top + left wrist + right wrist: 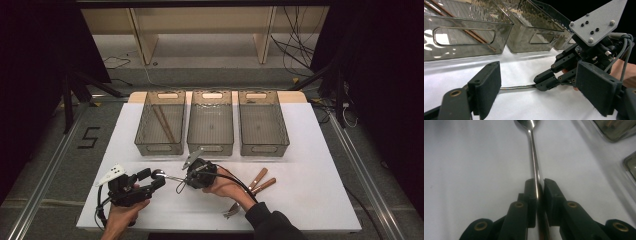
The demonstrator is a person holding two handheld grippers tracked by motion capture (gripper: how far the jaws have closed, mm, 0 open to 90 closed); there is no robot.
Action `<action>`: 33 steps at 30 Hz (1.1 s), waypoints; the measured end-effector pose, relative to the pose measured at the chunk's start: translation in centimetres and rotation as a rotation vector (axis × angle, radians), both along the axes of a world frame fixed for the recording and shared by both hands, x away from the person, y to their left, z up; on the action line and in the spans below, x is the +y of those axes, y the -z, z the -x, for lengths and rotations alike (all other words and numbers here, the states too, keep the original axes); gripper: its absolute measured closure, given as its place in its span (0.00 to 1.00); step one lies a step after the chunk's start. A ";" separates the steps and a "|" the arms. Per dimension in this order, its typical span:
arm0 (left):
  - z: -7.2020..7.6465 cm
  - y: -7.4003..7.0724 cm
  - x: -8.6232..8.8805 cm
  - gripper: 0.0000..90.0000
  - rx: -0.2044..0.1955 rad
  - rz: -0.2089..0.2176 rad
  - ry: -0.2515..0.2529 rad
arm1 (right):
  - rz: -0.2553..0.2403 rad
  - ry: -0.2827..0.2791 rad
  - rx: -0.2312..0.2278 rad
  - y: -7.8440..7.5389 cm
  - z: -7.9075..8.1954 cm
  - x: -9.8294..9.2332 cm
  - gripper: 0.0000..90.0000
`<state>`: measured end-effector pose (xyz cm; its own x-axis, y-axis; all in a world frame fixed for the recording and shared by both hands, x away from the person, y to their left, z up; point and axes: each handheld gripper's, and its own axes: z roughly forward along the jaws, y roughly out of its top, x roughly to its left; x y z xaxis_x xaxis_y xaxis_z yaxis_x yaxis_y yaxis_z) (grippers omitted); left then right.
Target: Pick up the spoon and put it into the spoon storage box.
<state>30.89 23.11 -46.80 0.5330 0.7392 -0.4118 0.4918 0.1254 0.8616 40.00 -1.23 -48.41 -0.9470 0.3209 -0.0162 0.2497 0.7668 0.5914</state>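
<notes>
A metal spoon [534,150] lies on the white table [310,165], its bowl pointing away from my right gripper [540,187]. The two black pads sit tight against either side of its handle, so that gripper is shut on the spoon. In the high view the right gripper [181,181] points left at mid table, with the spoon's bowl [159,173] near the tips of my left gripper [154,179]. The left gripper [541,92] stands open, its pads wide apart. The spoon handle [519,87] runs across the gap between them, touching neither.
Three clear bins stand in a row at the back: the left bin [145,125] holds chopsticks [164,122], the middle bin [210,145] and the right bin [262,147] hold nothing I can see. Two wooden-handled pieces [261,182] and a fork [232,210] lie right of my hand.
</notes>
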 end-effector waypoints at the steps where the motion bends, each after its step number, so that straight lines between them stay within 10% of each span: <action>1: 0.0 0.0 0.0 0.23 0.000 0.000 0.000 | 0.002 -0.001 0.000 0.0 0.0 0.0 0.91; 33: 0.1 0.0 0.1 0.23 0.000 0.010 -0.013 | 0.052 -0.048 -0.004 -0.3 0.9 1.1 0.99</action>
<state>30.83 23.24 -46.79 0.5228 0.7422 -0.4193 0.4905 0.1405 0.8601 39.05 -0.12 -48.09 -0.9610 0.2741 -0.0356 0.2099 0.8074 0.5514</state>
